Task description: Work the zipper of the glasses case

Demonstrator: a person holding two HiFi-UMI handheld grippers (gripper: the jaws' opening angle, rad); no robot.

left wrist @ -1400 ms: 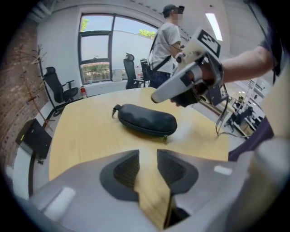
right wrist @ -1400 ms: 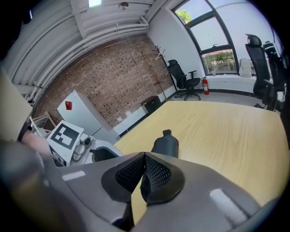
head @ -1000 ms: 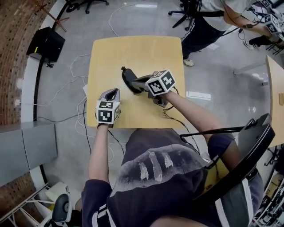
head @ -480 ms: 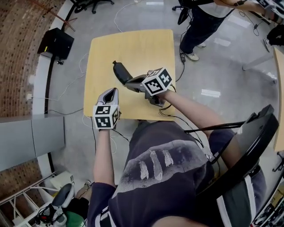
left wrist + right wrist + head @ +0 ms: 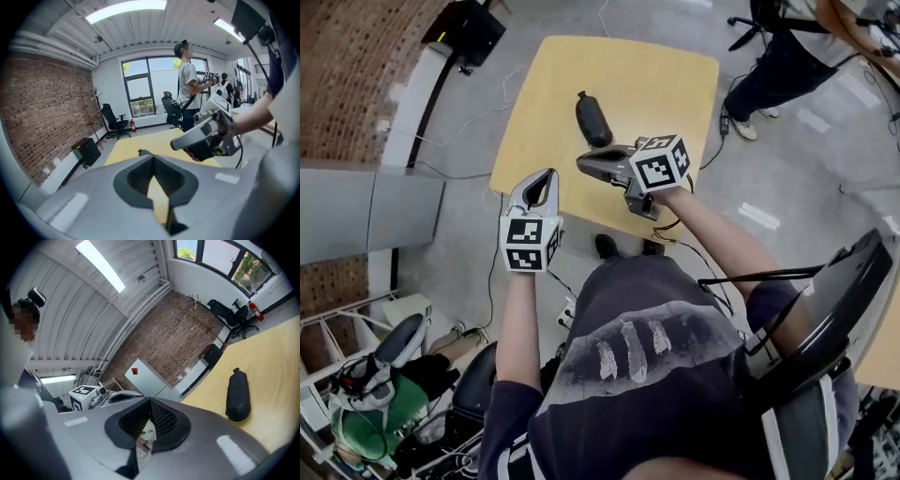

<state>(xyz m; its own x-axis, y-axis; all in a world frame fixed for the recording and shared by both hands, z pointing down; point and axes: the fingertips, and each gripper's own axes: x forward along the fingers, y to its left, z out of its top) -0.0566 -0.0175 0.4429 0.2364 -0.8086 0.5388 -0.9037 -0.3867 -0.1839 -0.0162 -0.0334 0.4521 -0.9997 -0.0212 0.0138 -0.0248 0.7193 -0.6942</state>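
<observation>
Glasses case (image 5: pixel 592 119) lies on the yellow worktop (image 5: pixel 661 75); left gripper (image 5: pixel 546 175) and right gripper (image 5: pixel 582 161) hover clear of it, jaws closed together, both empty.

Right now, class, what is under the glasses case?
Only the yellow table shows beneath the glasses case, which lies on it. The patch directly underneath is covered by the case.

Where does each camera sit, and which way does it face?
Head view: person's head, steeply down on table, glasses case, left gripper, right gripper; forearms, torso show.
Left gripper view: on the left gripper, facing across the table toward windows; right gripper and forearm show.
Right gripper view: on the right gripper, facing the brick wall; left gripper shows.
Shared: head and right gripper views both show the case.
</observation>
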